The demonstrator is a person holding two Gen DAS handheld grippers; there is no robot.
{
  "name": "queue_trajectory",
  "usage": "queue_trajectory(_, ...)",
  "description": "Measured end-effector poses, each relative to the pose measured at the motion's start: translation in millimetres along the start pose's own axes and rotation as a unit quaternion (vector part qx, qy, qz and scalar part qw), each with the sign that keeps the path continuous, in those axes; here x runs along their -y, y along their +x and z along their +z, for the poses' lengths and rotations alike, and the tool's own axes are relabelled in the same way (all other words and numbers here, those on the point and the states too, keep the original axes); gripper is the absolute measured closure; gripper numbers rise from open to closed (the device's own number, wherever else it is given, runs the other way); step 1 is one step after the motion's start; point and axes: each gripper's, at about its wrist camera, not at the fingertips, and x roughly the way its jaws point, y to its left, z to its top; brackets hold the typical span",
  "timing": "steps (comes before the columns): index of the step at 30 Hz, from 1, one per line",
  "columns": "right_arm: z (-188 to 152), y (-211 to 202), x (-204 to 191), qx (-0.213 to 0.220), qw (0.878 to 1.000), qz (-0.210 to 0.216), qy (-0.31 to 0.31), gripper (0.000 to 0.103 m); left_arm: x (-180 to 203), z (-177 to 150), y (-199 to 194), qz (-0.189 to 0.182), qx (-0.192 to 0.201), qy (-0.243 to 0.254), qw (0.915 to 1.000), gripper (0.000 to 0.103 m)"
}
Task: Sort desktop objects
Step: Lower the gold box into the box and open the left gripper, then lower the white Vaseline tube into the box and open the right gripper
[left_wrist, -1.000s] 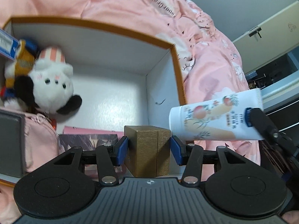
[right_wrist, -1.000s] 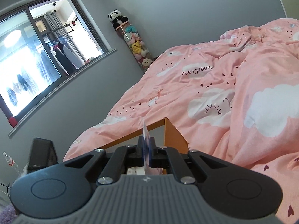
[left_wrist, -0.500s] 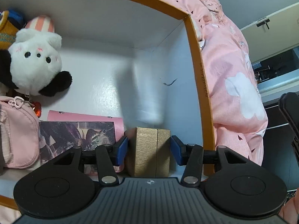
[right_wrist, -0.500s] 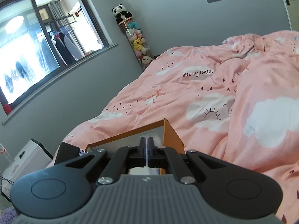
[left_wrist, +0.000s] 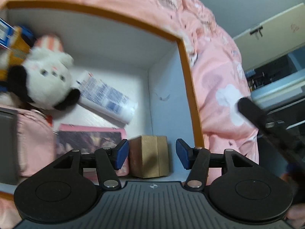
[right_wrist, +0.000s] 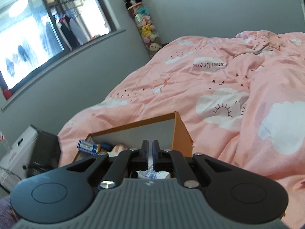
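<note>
The gold box [left_wrist: 149,156] stands inside the carton [left_wrist: 183,61], in its near right corner. The left gripper [left_wrist: 150,153] is opening, pads off it. The tube [left_wrist: 106,97] lies beside the panda [left_wrist: 45,82]. The right gripper [right_wrist: 150,153] is nearly closed and empty. Most sorting looks done.

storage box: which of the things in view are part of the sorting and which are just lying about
In the job:
orange-rimmed box
gold box, between the opening left tongs
white tube
panda plush

Lying about:
pink duvet
plush tower
window
</note>
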Motion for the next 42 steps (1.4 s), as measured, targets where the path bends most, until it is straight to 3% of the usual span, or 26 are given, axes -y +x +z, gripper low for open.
queue_trajectory(5,7,25,-14,-0.055,0.996,0.007,-0.074,0.096,-1,2,-38,0.047,0.045,0.017,0.9977,0.039)
queue_trajectory(10,8,61,-34,-0.126,0.978,0.006,-0.165,0.090,-4,-4,-75,0.095,0.086,0.045,0.9908,0.039)
queue_trajectory(13,5,85,-46,-0.183,0.958,0.010,-0.218,0.075,-10,-7,-89,0.107,0.100,0.053,0.9878,0.039)
queue_trajectory(18,-6,127,-67,-0.262,0.920,0.007,-0.292,0.072,-22,-13,-100,0.110,0.108,0.052,0.9866,0.039)
queue_trajectory(20,-8,144,-72,-0.288,0.908,0.002,-0.305,0.066,-29,-16,-104,0.110,0.110,0.049,0.9867,0.039)
queue_trajectory(24,-11,172,-85,-0.310,0.887,-0.014,-0.342,0.065,-40,-22,-111,0.112,0.115,0.043,0.9861,0.039)
queue_trajectory(29,-14,207,-96,-0.341,0.869,-0.014,-0.358,0.053,-52,-25,-119,0.111,0.119,0.033,0.9861,0.039)
queue_trajectory(35,-27,238,-103,-0.373,0.836,-0.029,-0.401,0.048,-61,-23,-123,0.109,0.124,0.028,0.9859,0.039)
queue_trajectory(37,-30,245,-103,-0.382,0.830,-0.036,-0.404,0.043,-63,-23,-122,0.108,0.124,0.026,0.9861,0.039)
queue_trajectory(42,-32,262,-100,-0.401,0.827,-0.044,-0.392,0.043,-66,-22,-120,0.105,0.119,0.025,0.9870,0.039)
